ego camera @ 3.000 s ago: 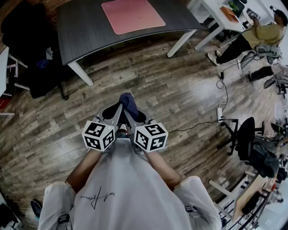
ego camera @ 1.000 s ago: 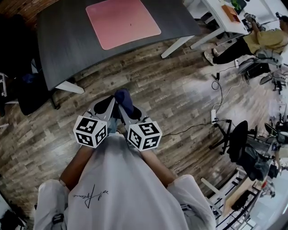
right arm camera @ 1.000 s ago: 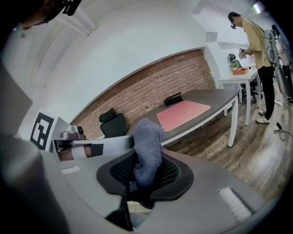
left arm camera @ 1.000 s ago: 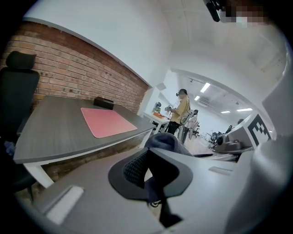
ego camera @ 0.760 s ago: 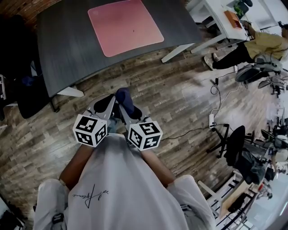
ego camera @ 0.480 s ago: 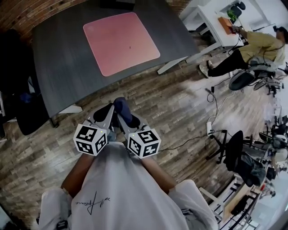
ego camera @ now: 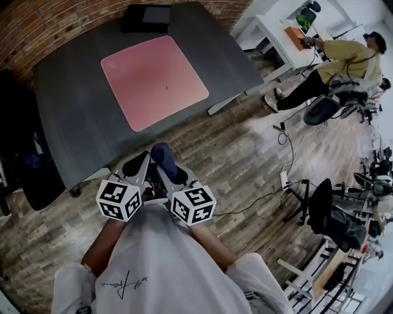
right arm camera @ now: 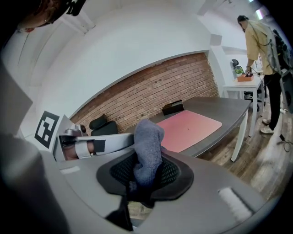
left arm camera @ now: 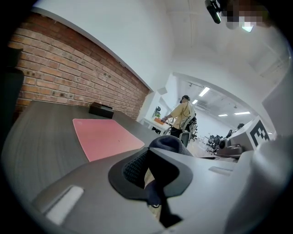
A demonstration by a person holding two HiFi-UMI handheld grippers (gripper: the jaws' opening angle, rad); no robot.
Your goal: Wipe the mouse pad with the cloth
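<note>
**Holding the cloth point(right arm camera: 147, 146) short of the mouse pad point(ego camera: 153, 89)**

Grips the blue-grey cloth in the right gripper point(right arm camera: 145, 176), jaws clenched on it, upper end standing free. Carries the left gripper point(left arm camera: 149, 172) just beside, jaws drawn together on nothing. Hovers both over the wooden floor point(ego camera: 245, 147), near the tabletop point(ego camera: 67, 122) edge. Finds the pink mouse pad flat mid-tabletop, well apart from the cloth, with a black box point(ego camera: 147, 17) beyond.
</note>
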